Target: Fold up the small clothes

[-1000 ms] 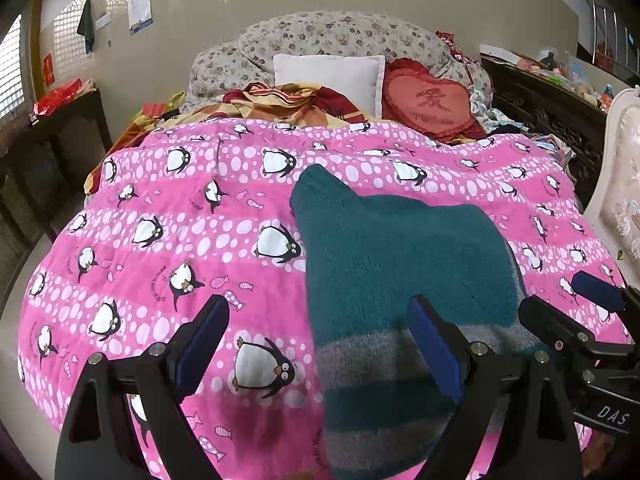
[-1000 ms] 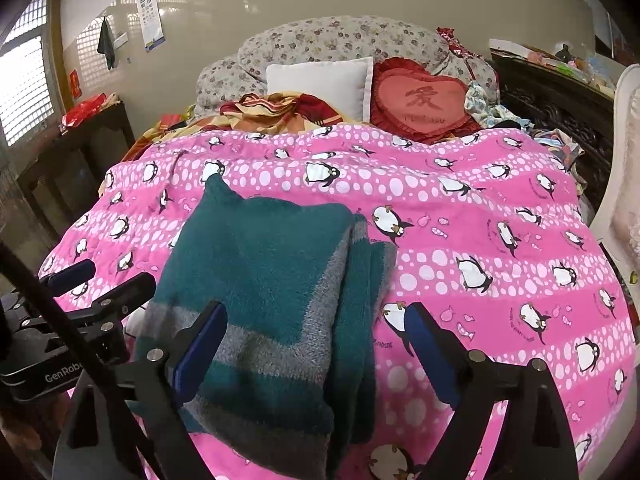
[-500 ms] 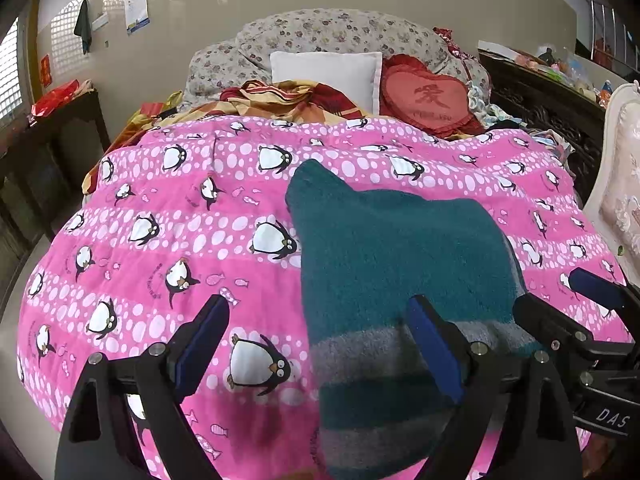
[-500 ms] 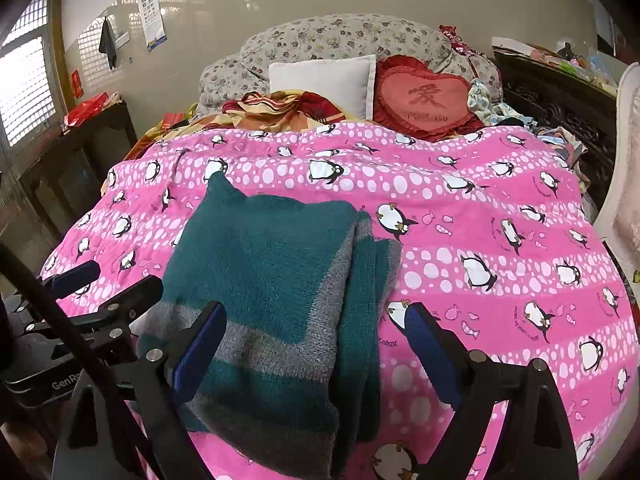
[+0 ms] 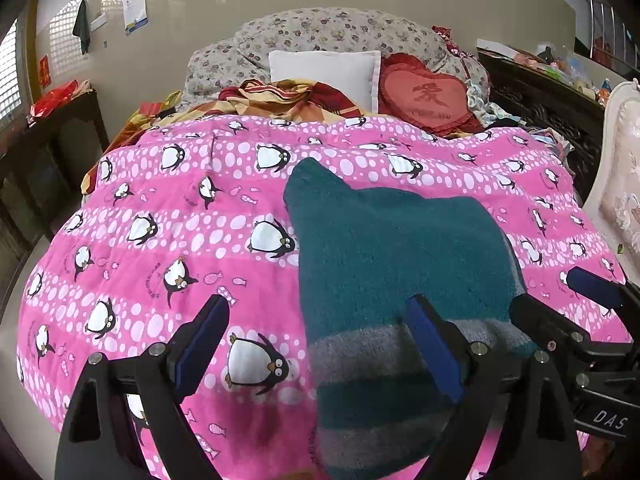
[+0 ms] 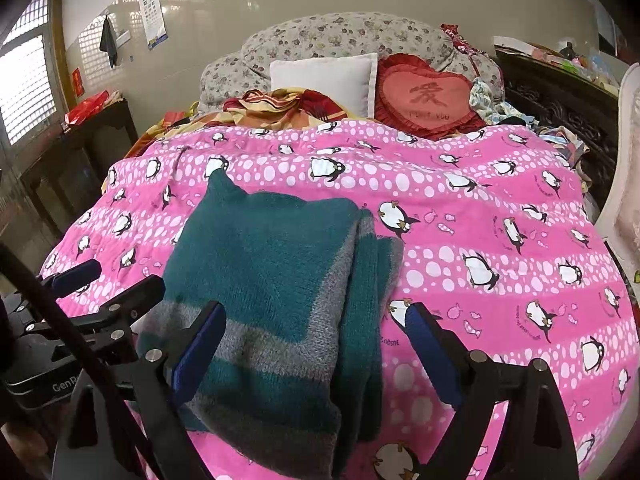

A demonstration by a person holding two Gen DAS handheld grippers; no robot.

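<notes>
A teal sweater with grey stripes (image 5: 400, 264) lies folded on the pink penguin quilt (image 5: 160, 240), its striped hem nearest me. In the right wrist view the sweater (image 6: 272, 256) shows extra folded layers along its right edge. My left gripper (image 5: 318, 336) is open over the sweater's near left edge, one finger above the quilt, the other above the hem. My right gripper (image 6: 316, 344) is open over the sweater's near right part and grips nothing. Each view shows the other gripper at its side: the right gripper (image 5: 560, 300) and the left gripper (image 6: 106, 282).
A white pillow (image 5: 324, 76), a red heart-shaped cushion (image 5: 428, 96) and a crumpled checked cloth (image 5: 280, 100) lie at the head of the bed. A dark wooden cabinet (image 5: 60, 132) stands on the left, and a dark sideboard (image 5: 540, 92) and pale padded furniture (image 5: 620, 184) on the right.
</notes>
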